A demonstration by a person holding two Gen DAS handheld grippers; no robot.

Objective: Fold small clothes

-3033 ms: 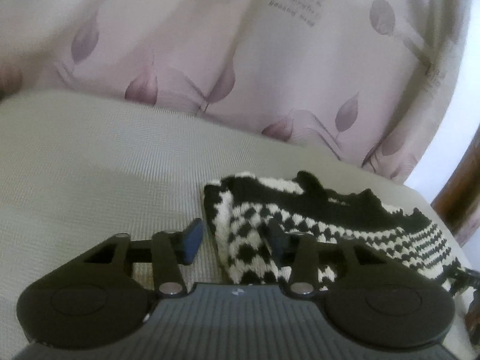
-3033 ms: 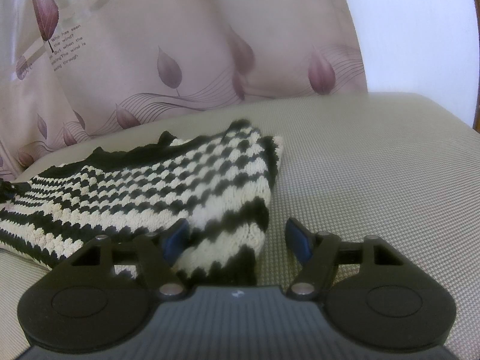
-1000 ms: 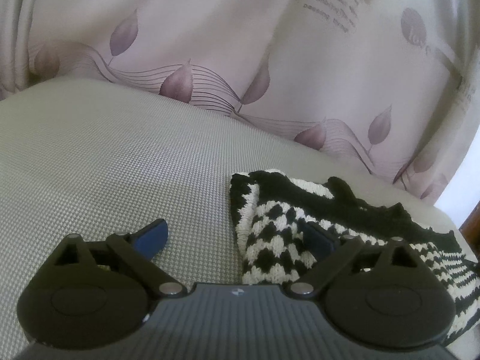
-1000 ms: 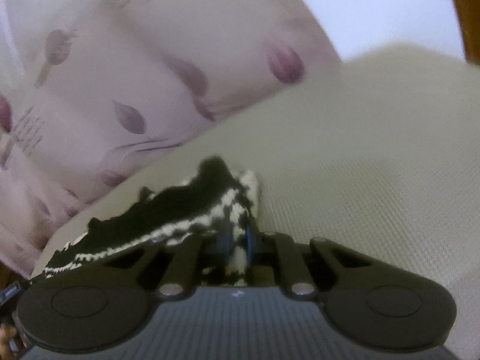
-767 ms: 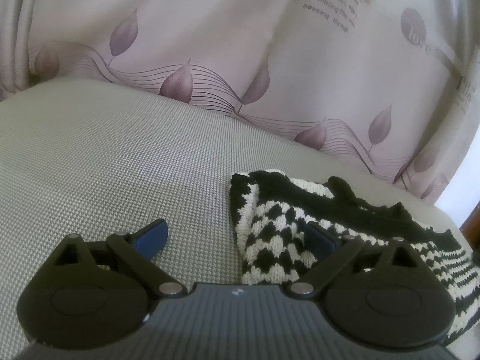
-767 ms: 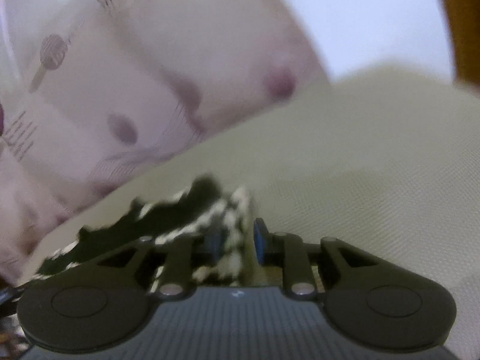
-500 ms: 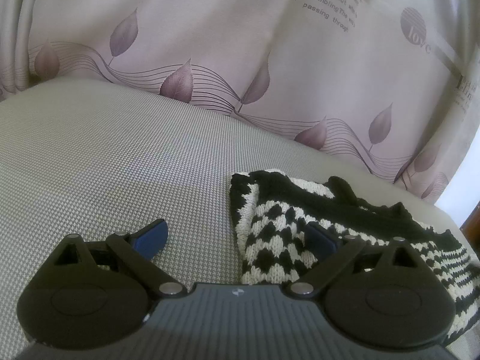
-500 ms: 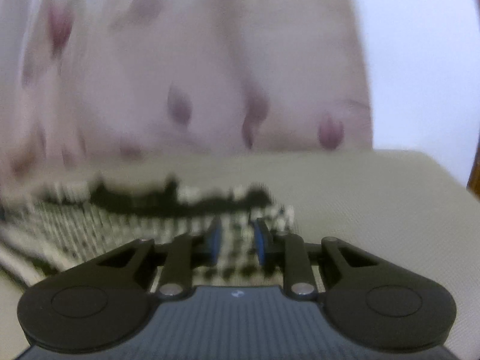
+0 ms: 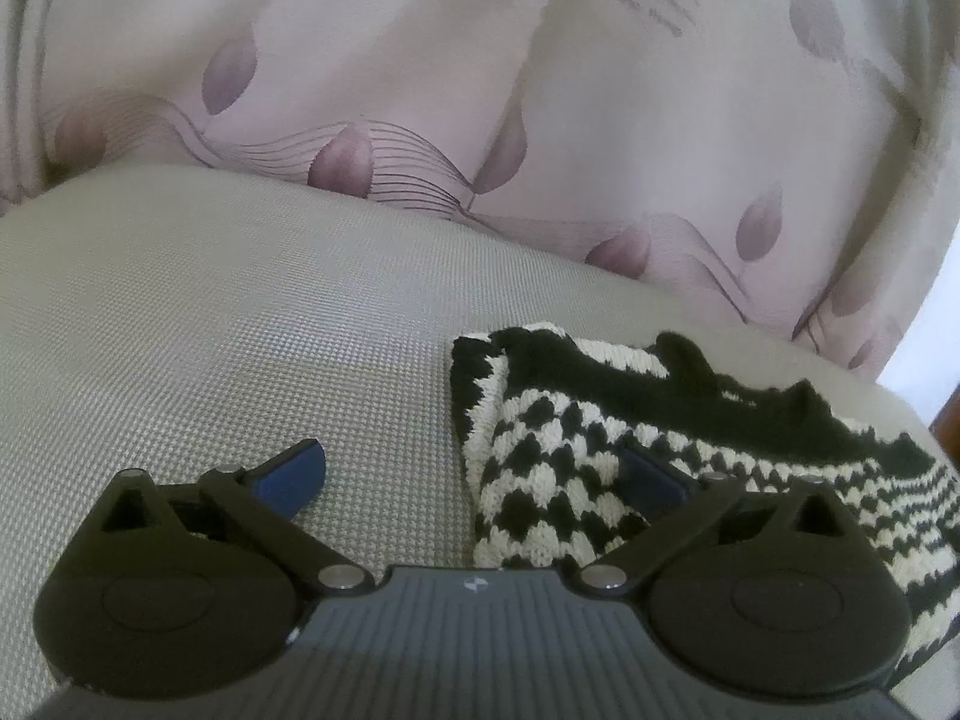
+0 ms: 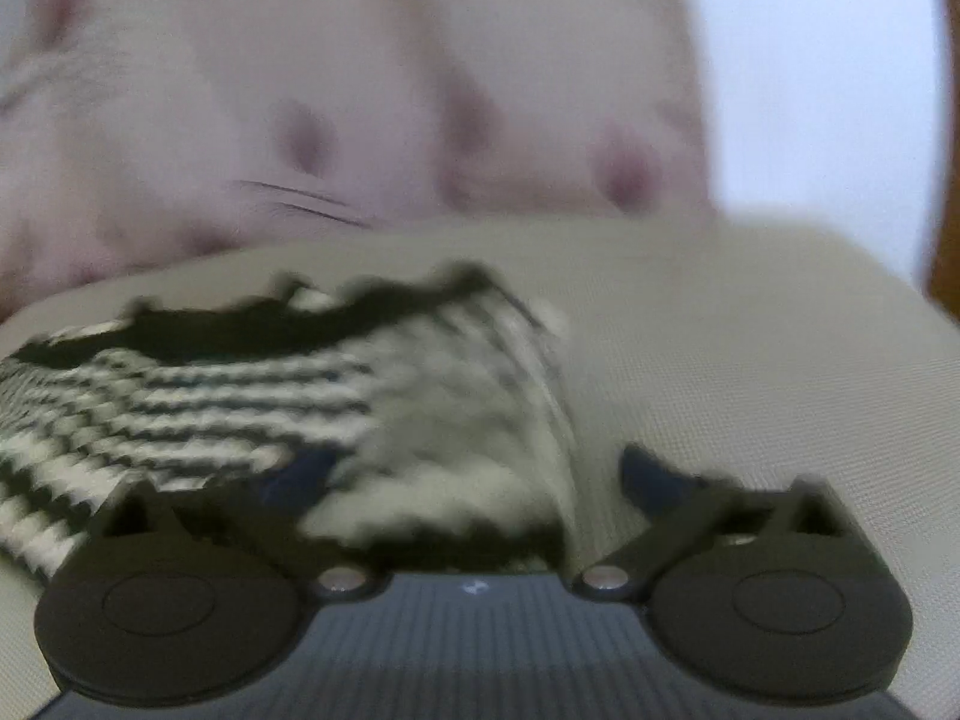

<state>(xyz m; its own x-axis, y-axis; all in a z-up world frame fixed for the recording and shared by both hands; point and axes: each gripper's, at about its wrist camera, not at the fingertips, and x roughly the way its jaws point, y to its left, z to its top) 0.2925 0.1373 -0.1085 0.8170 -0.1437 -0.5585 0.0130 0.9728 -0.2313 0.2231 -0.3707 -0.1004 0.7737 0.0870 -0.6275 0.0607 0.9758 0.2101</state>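
Note:
A black-and-white knitted garment (image 9: pixel 558 480) lies folded on the grey woven cushion (image 9: pixel 240 324). In the left wrist view my left gripper (image 9: pixel 474 477) hangs low over the garment's left end. Its jaws are opening. One blue pad is over bare cushion, the other pad (image 9: pixel 651 480) is above the knit, and neither presses. The right wrist view is blurred. There my right gripper (image 10: pixel 477 474) straddles the right end of the garment (image 10: pixel 444 444). Its jaws are opening wide, and the knit lies loose between the pads.
A pale pink curtain (image 9: pixel 480 90) with purple leaf prints hangs right behind the cushion. A white wall (image 10: pixel 810 72) and a brown wooden edge (image 10: pixel 945 228) show at the right. Bare cushion (image 10: pixel 750 330) stretches on both sides of the garment.
My right gripper was shut on the garment's right end. It has let go and its jaws have spread wide while the hand rolled and shifted. The left gripper kept still, its jaws slightly wider.

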